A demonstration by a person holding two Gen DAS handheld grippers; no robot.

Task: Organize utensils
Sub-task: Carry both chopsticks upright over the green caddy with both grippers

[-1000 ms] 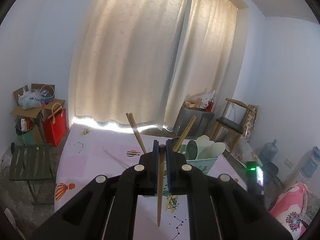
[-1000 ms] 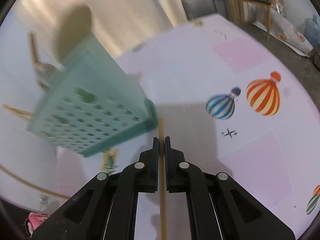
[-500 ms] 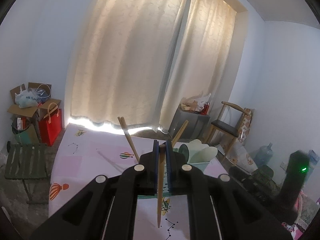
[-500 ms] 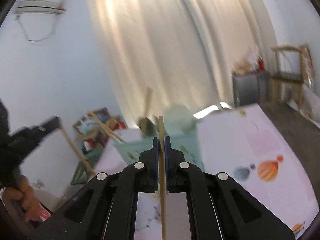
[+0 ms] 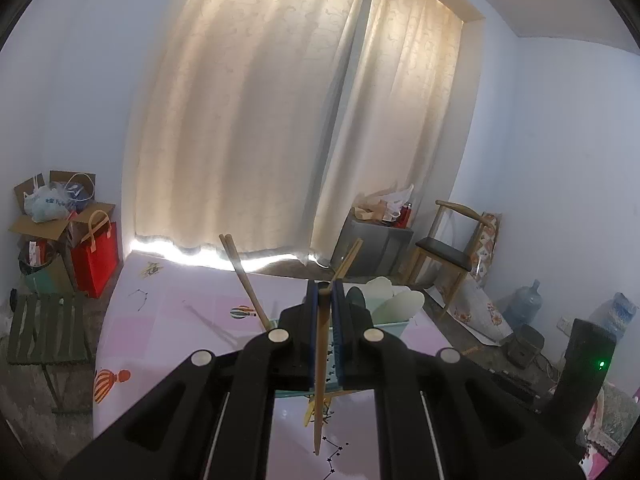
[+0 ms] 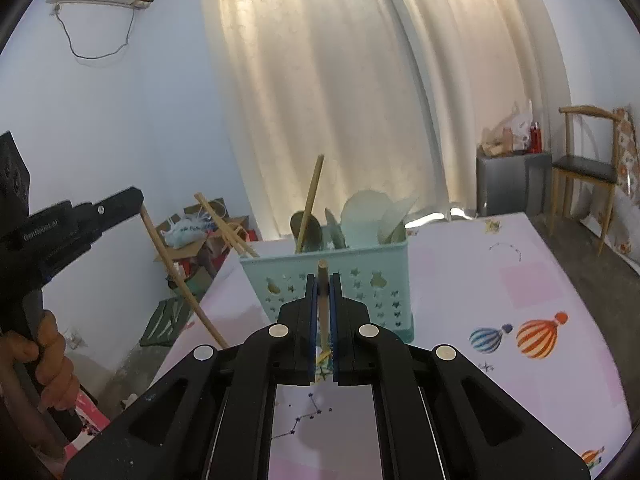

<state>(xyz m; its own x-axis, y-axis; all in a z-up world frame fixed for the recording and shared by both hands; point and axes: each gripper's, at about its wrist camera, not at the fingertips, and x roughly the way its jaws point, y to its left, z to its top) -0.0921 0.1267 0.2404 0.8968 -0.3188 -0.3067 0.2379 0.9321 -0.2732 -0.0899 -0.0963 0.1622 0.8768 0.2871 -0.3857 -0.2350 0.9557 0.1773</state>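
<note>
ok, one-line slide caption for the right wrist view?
Right hand-held gripper shut on a chopstick, facing the teal caddy on the table.

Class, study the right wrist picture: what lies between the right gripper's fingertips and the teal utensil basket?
Nothing on the cloth. In the right wrist view, only the chopstick held in the right gripper crosses toward the basket.

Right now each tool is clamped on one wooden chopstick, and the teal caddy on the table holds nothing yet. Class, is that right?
One slip: the caddy is not bare. The right wrist view shows chopsticks and pale spoons standing in it. The rest holds: the left tool and right tool each clamp one chopstick.
</note>
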